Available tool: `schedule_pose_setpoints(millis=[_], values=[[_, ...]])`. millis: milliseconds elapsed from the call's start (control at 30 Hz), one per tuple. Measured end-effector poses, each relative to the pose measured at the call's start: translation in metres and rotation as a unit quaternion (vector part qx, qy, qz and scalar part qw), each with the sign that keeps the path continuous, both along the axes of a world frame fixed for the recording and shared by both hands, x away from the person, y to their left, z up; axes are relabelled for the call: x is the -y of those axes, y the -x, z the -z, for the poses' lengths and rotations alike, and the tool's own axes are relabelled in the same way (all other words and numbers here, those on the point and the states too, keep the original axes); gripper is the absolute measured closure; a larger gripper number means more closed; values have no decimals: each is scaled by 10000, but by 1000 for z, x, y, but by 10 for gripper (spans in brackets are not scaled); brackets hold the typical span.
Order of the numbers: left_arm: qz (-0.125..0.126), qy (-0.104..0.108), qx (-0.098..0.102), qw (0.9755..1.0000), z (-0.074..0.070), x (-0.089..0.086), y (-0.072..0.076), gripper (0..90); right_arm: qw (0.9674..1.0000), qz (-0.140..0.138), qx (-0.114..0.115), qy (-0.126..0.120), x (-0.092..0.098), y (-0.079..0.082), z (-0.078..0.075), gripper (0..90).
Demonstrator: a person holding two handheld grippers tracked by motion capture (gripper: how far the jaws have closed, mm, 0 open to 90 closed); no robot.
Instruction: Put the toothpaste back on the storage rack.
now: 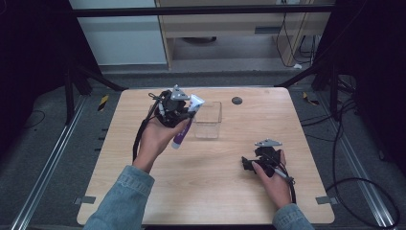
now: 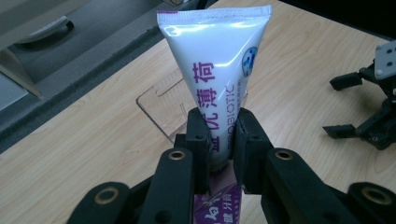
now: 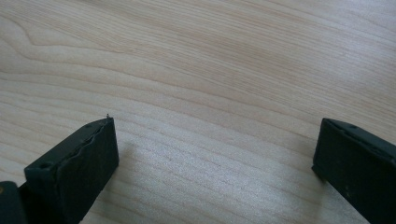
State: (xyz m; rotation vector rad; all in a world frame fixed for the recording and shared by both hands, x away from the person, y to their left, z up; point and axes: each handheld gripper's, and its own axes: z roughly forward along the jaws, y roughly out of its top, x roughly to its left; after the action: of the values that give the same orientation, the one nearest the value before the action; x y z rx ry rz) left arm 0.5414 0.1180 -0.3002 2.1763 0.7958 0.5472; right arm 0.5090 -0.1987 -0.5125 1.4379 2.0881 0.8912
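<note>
My left gripper (image 1: 184, 112) is shut on a white and purple toothpaste tube (image 1: 187, 120), held above the table just left of a clear plastic box (image 1: 208, 120). In the left gripper view the pads (image 2: 198, 140) pinch the tube (image 2: 215, 60) near its middle, crimped end up, with the clear box (image 2: 159, 109) behind it. My right gripper (image 1: 251, 162) rests low over the wooden table (image 1: 215, 191) at the right, open, with nothing between its jaws. In the right gripper view its fingertips (image 3: 79, 163) stand wide apart over bare wood (image 3: 210, 102).
A small dark round disc (image 1: 236, 100) lies near the table's far edge. Black cables trail from both grippers. Tripod legs and floor cables surround the table. My right gripper (image 2: 369, 112) shows at the right of the left gripper view.
</note>
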Motion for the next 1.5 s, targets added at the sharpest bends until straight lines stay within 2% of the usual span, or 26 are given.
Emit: schedule_pose_setpoints(millis=[233, 333, 433, 567, 667, 833, 1033, 1133, 1233, 1267, 1333, 1433, 1500], values=[[52, 35, 119, 9999, -12, 12, -4, 778, 10000, -17, 7, 33, 0, 0, 0, 4], [85, -38, 167, 9998, -13, 22, -6, 778, 10000, -14, 2, 31, 0, 0, 0, 4], [109, 44, 156, 9998, -16, 25, -8, 779, 10000, -18, 9, 32, 0, 0, 0, 4], [73, 109, 264, 9996, -24, 29, -14, 778, 10000, -19, 11, 41, 0, 0, 0, 4], [79, -16, 299, 9995, -23, 35, -16, 778, 10000, -24, 3, 28, 0, 0, 0, 4], [116, 37, 301, 9995, -24, 43, -20, 778, 10000, -31, -15, 16, 0, 0, 0, 5], [138, -32, 372, 9992, -29, 51, -27, 779, 10000, -22, -10, 31, 0, 0, 0, 5], [35, 44, 484, 9988, -32, 53, -35, 779, 10000, -4, -2, 41, -1, 0, 0, 4], [-29, 183, 465, 9987, -30, 55, -43, 779, 10000, 8, 17, 49, -2, -1, 0, 5], [-12, 89, 454, 9989, -30, 56, -44, 779, 10000, 15, 16, 33, -3, -1, 0, 5], [-16, 82, 468, 9989, -30, 57, -45, 779, 10000, 10, 19, 40, -2, -1, 0, 5], [-13, 286, 457, 9985, -32, 61, -50, 779, 10000, 25, 16, 8, -3, -1, 0, 5], [4, 349, 455, 9984, -33, 64, -52, 779, 10000, 48, -16, -38, -4, -1, 0, 5]])
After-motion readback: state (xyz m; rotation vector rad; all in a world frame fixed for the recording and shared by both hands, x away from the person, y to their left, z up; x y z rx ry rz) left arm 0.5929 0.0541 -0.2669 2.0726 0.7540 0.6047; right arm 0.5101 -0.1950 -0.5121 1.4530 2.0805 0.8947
